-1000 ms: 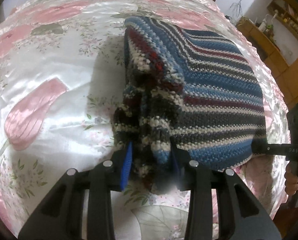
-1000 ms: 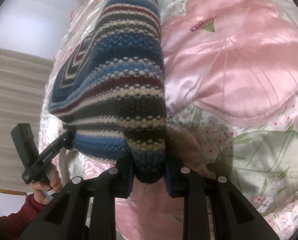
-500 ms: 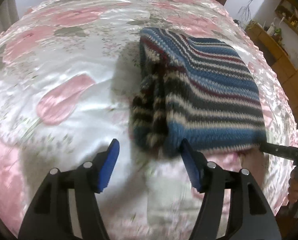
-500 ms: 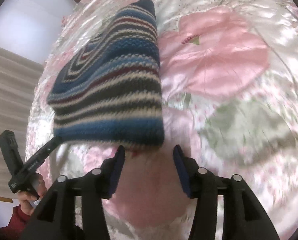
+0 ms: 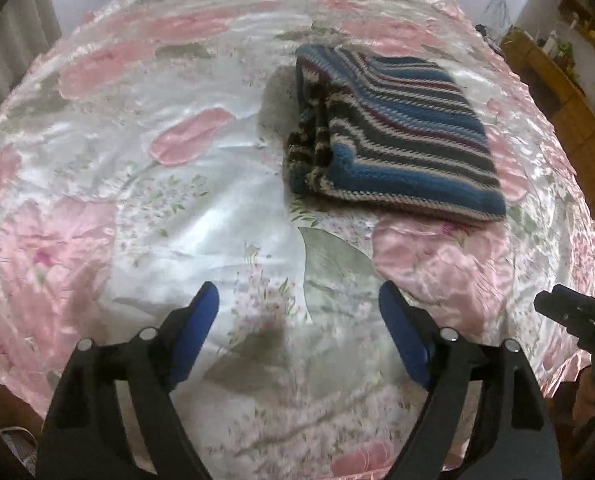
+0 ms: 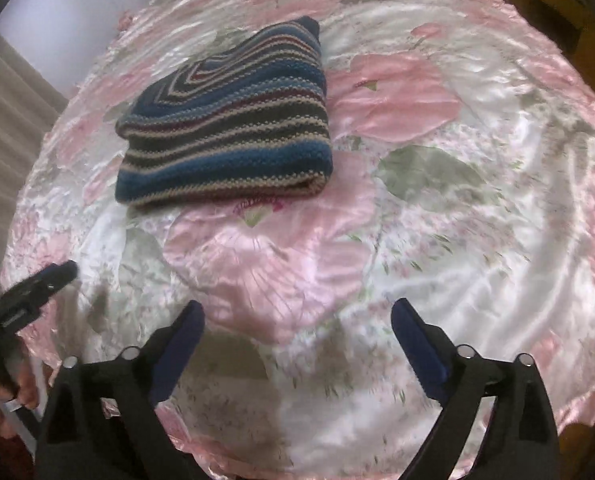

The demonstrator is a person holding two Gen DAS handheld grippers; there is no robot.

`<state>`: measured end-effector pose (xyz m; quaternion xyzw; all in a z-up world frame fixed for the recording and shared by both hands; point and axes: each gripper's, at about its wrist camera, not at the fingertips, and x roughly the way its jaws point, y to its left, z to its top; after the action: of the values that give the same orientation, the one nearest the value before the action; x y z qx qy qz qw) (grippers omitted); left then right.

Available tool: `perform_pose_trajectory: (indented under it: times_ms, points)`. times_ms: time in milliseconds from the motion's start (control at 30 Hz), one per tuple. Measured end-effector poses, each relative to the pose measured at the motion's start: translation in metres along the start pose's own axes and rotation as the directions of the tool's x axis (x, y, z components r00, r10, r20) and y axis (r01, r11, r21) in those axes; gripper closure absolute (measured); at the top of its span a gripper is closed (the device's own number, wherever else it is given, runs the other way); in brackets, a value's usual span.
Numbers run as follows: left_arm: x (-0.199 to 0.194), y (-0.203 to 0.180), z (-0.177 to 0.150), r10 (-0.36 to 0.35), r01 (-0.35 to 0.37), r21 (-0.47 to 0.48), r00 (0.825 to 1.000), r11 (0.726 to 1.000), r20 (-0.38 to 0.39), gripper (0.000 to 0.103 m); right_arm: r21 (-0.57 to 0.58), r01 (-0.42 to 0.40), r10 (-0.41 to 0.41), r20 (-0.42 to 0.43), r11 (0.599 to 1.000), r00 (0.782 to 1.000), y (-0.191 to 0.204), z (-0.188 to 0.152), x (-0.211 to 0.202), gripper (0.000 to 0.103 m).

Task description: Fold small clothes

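While both grippers [image 5: 299,300] [image 6: 297,316] gape, folded sweater [image 5: 397,136] lies apart.

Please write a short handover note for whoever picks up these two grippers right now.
Left gripper: jaws open, empty, above the bedspread.
Right gripper: jaws open, empty, likewise clear of the garment.
Striped knit garment: lies folded into a compact rectangle on the floral satin bedspread, ahead of both grippers, touching neither.
Done: this piece looks folded.
Left: no other clothes show in either view; perhaps tidy the bunched open end.
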<state>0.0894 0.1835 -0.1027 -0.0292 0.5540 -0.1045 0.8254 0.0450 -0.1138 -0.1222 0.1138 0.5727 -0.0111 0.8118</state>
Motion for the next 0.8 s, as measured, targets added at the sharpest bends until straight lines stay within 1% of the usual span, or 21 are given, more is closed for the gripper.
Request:
perform_pose_trajectory:
  times_ms: [67,200,500,800]
  points:
    - [-0.015,-0.002,-0.004,0.002,-0.002,0.001,1.000,1.000,0.018,0.016,-0.006,0.021,-0.021,0.010,1.000,1.000,0.004,-0.006,-0.009,0.004]
    - [-0.035,-0.007,-0.014,0.003,-0.003,0.001,1.000,1.000,0.031,0.015,-0.012,0.031,-0.030,0.027,0.999,0.999,0.011,-0.016,-0.028,0.004]
    - [-0.080,-0.012,-0.038,0.046,-0.050,0.038,0.995,0.998,0.090,0.013,-0.042,0.042,-0.039,0.078,0.998,0.996,0.029,-0.034,-0.068,0.004]
    - [-0.121,-0.012,-0.051,0.032,-0.037,0.030,0.988,0.999,0.149,0.012,-0.074,0.050,-0.042,0.104,0.996,0.994,0.043,-0.041,-0.090,0.004]
